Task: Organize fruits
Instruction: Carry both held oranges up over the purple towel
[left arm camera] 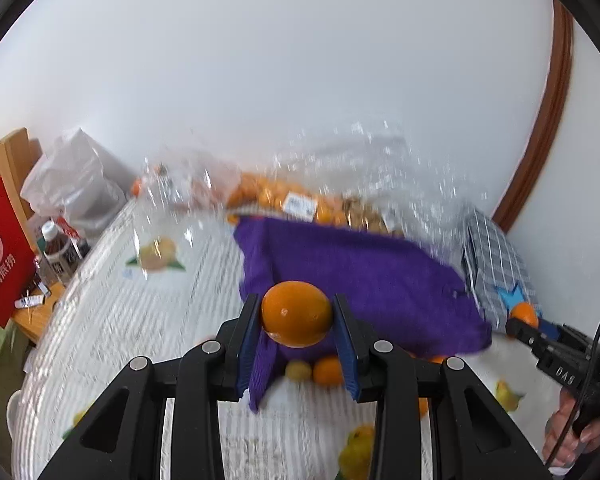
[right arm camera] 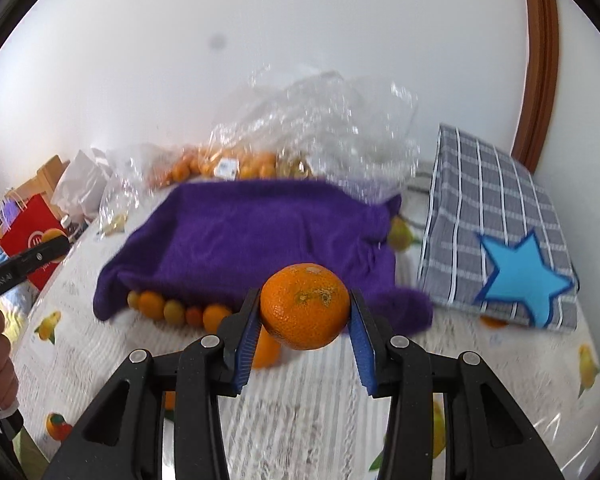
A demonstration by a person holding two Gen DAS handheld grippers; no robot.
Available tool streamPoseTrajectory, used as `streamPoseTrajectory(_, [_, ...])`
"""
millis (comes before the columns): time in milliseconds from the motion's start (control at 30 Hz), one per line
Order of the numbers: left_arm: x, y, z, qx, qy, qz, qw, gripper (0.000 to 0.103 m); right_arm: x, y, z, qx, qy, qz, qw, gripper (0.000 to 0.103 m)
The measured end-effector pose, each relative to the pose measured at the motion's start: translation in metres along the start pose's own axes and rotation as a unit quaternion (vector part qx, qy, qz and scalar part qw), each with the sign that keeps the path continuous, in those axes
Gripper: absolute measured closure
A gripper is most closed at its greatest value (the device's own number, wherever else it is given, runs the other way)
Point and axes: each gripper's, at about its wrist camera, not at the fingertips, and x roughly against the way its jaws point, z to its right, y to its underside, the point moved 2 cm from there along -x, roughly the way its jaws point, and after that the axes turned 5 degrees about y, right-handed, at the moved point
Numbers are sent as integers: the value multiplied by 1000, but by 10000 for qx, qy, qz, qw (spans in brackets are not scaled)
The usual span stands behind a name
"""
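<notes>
My left gripper (left arm camera: 297,316) is shut on a smooth orange (left arm camera: 296,314) and holds it above the near edge of a purple cloth (left arm camera: 356,276). My right gripper (right arm camera: 304,308) is shut on a rough-skinned orange (right arm camera: 305,306) above the table, in front of the purple cloth (right arm camera: 252,236). A row of several small fruits (right arm camera: 176,308) lies along the cloth's near edge, and two show in the left wrist view (left arm camera: 316,370). The right gripper with its orange also shows in the left wrist view (left arm camera: 522,318).
A clear plastic bag of small oranges (right arm camera: 228,166) lies behind the cloth. A grey checked bag with a blue star (right arm camera: 500,240) stands at the right. A red paper bag (left arm camera: 2,248) and bottles (left arm camera: 56,252) stand at the left. The tablecloth (right arm camera: 320,400) has fruit prints.
</notes>
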Motion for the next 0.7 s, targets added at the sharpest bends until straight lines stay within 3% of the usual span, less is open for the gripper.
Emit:
streamPoseTrajectory(367, [-21, -57, -3, 41, 58, 142, 9999, 70, -10, -52, -12, 22, -45, 270, 9996, 61])
streamPoseTrajectory(700, [-83, -81, 7, 43, 209, -110, 9997, 70, -49, -82, -10, -61, 97, 246, 9996, 61])
